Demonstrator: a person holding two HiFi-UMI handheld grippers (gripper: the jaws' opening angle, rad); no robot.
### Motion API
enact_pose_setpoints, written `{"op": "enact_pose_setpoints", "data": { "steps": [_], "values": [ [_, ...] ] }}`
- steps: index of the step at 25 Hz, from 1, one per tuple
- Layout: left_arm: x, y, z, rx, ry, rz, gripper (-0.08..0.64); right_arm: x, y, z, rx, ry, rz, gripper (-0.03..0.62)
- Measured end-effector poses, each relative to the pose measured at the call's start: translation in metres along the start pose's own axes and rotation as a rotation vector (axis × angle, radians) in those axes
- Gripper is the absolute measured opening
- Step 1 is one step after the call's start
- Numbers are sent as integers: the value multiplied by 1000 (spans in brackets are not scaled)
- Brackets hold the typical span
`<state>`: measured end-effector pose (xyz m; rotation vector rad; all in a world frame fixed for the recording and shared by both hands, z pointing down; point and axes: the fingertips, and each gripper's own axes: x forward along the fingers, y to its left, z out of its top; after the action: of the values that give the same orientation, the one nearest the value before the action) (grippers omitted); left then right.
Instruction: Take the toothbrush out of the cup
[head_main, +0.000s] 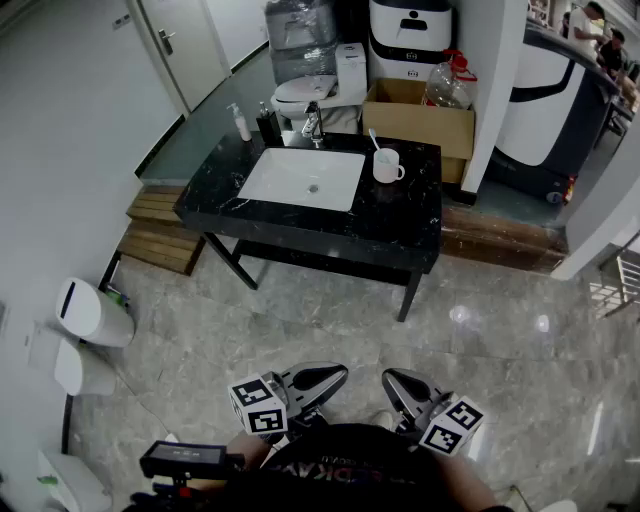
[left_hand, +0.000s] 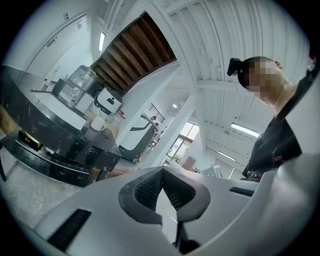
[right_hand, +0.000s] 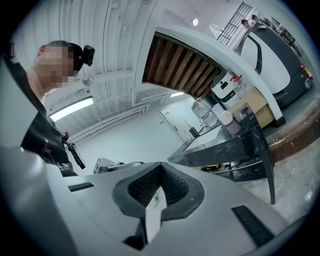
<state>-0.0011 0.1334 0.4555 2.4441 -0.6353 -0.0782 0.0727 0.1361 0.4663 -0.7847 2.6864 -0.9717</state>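
1. I see a room with a pale marble floor (head_main: 520, 330). A black stone surface (head_main: 400, 215) stands towards the far wall, with a white sink (head_main: 303, 180) set into it.
2. A faucet (head_main: 313, 125) rises behind the sink, and a soap bottle (head_main: 241, 122) stands near the surface's back left corner.
3. The white cup (head_main: 385, 166) stands on the surface just right of the sink, its handle turned right. The toothbrush (head_main: 373, 138) is in the cup, leaning left with its upper end above the rim.
4. A cardboard box (head_main: 420, 118) sits behind the surface, beyond the cup.
5. In the head view the left gripper (head_main: 312, 383) is low in the frame, close to the person (head_main: 350, 470) and well apart from the surface. In its own view I read the jaws as closed, pads meeting, with nothing between them.
6. The right gripper (head_main: 405, 388) is just beside it, equally far from the cup. Its jaws are also together and empty.
7. The left gripper view has the surface off to the left. The right gripper view has it off to the right.
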Motion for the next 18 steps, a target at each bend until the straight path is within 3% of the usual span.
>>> {"op": "enact_pose_setpoints", "data": {
  "steps": [18],
  "values": [
    [3, 6, 8, 21, -7, 9, 8, 3, -4, 5, -1, -10, 6, 11]
  ]
}}
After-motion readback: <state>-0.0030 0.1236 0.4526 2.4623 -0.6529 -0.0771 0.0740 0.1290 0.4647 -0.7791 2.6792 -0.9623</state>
